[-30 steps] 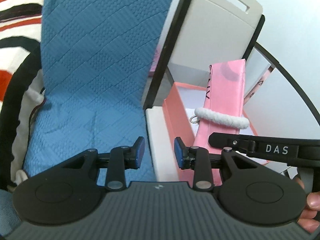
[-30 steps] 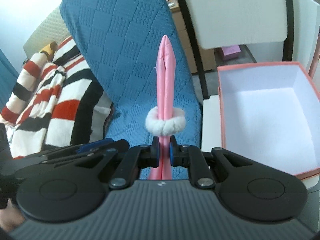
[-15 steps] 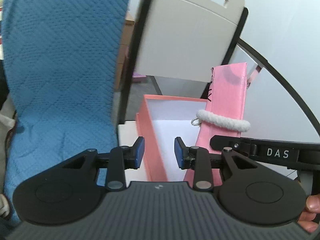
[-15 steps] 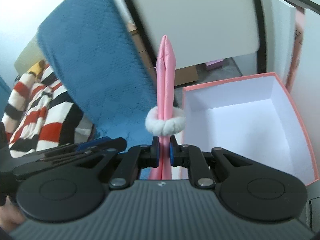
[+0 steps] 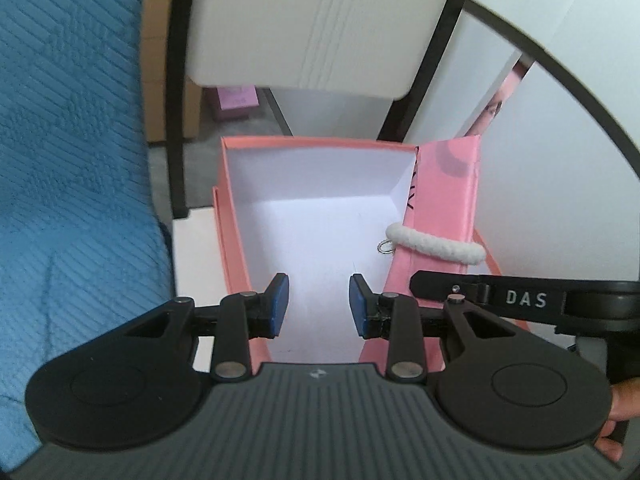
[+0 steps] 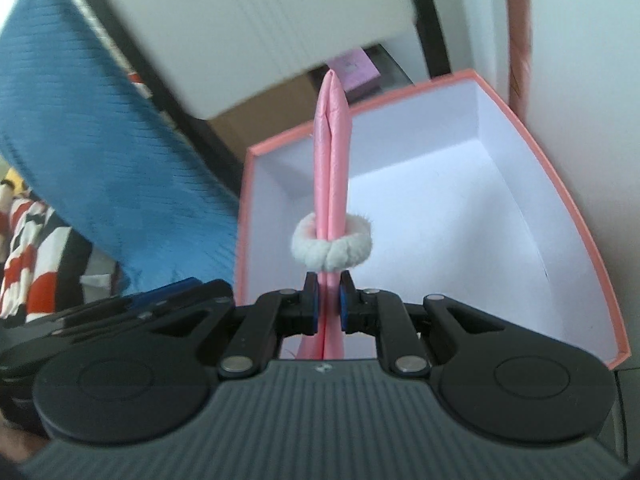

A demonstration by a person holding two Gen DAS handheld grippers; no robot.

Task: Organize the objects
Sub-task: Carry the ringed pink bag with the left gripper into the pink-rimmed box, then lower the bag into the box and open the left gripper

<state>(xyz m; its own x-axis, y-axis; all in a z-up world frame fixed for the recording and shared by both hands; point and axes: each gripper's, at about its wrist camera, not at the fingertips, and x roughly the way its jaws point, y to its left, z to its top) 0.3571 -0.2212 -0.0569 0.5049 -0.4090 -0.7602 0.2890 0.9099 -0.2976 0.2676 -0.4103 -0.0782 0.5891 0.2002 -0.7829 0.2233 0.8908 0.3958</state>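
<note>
Two grippers are in view: the right gripper (image 6: 328,300) is clenched on a flat pink pouch (image 6: 332,168), which stands edge-on between the pads with a fluffy white ring (image 6: 331,246) looped around it just beyond the fingertips, while the left gripper (image 5: 319,304) stands released with nothing between its blue pads (image 5: 279,303). Both hang over an open pink box (image 5: 234,240) with a white interior, the pouch held above its right side. Behind the box stands a white chair back (image 5: 304,24), and a blue quilted cover (image 5: 68,168) lies to the left.
</note>
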